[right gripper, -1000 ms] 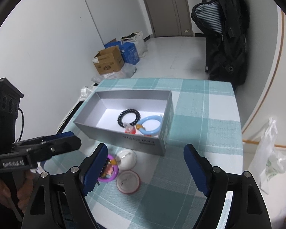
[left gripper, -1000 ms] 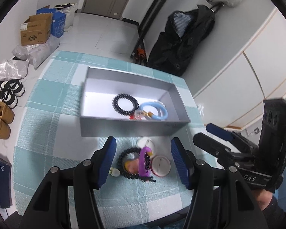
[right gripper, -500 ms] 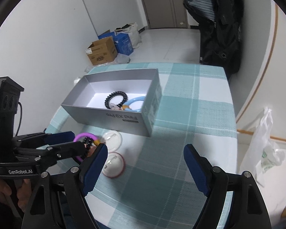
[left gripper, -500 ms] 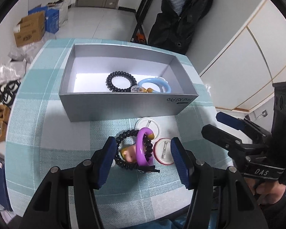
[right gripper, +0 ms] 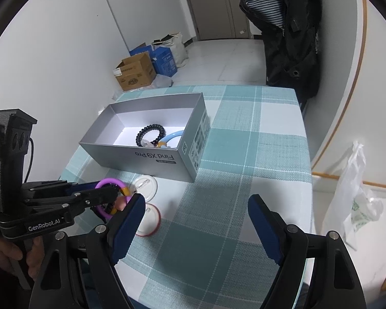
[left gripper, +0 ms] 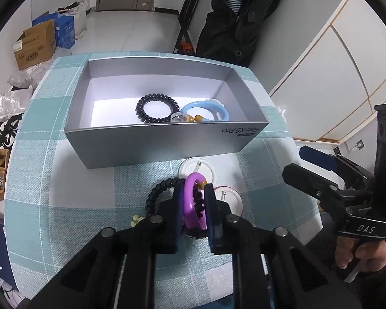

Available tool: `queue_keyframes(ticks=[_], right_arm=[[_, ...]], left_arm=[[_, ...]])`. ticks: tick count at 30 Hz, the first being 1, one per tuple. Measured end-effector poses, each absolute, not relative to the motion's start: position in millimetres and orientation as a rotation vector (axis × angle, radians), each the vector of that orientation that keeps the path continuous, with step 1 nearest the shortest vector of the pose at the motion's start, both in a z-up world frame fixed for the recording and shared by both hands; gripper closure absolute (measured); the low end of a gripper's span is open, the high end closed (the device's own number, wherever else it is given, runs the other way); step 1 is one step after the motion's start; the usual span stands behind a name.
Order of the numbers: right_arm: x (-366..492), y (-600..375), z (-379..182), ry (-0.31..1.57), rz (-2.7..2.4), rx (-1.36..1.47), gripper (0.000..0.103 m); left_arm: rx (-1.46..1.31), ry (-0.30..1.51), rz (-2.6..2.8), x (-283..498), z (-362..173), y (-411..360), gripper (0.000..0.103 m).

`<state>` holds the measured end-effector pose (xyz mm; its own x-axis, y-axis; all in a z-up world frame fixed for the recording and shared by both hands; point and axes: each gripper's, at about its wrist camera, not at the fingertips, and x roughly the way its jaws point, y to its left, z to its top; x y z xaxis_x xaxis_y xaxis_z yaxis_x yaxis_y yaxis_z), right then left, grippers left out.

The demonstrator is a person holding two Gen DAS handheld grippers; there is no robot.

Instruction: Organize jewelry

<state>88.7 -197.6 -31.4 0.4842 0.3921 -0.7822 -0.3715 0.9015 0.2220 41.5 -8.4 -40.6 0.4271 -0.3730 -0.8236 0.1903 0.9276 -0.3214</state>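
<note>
- Our left gripper [left gripper: 194, 206] is clamped on the purple plastic bangle [left gripper: 191, 200], which sits on edge between the blue pads, on the checked teal tablecloth [left gripper: 64, 180] just in front of the open grey cardboard box [left gripper: 154, 144].
- Our right gripper [right gripper: 195, 221] stands wide apart with nothing in it, hovering over the cloth.
- Risk: the black coiled hair tie [left gripper: 157, 193] and a small pink piece lie tangled against the bangle, so lifting may drag them along or twist the bangle out of a thin edge grip.
- Risk: two round white pin badges [left gripper: 197, 171] touch the pile and could get knocked.
- Left view shows pad contact and box contents: black coil band [left gripper: 157, 109], light-blue bangle [left gripper: 205, 109].
- Right view shows the left tool side-on, plus the bare cloth to the right.
</note>
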Motion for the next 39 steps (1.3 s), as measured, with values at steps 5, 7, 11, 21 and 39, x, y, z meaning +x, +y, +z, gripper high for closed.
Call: queue_keyframes(ticks=[5, 7, 11, 21, 39], right_arm=[[89, -197, -32, 0.963, 0.461, 0.02, 0.021], [90, -198, -32, 0.966, 0.461, 0.024, 0.021], [90, -199, -33, 0.97, 0.46, 0.027, 0.021], [85, -193, -39, 0.99, 0.509, 0.024, 0.021], [68, -136, -67, 1.035, 0.632, -0.192, 0.036]], left_arm=[[-0.174, 1.074, -0.371, 42, -40, -12, 0.098], [-0.158, 1.077, -0.369, 42, -39, -14, 0.098], [-0.15, 1.079, -0.381, 41, -36, -16, 0.098], [-0.214, 1.04, -0.436, 38, -23, -12, 0.098], [-0.471, 0.976, -0.445, 43, -8, 29, 0.098]])
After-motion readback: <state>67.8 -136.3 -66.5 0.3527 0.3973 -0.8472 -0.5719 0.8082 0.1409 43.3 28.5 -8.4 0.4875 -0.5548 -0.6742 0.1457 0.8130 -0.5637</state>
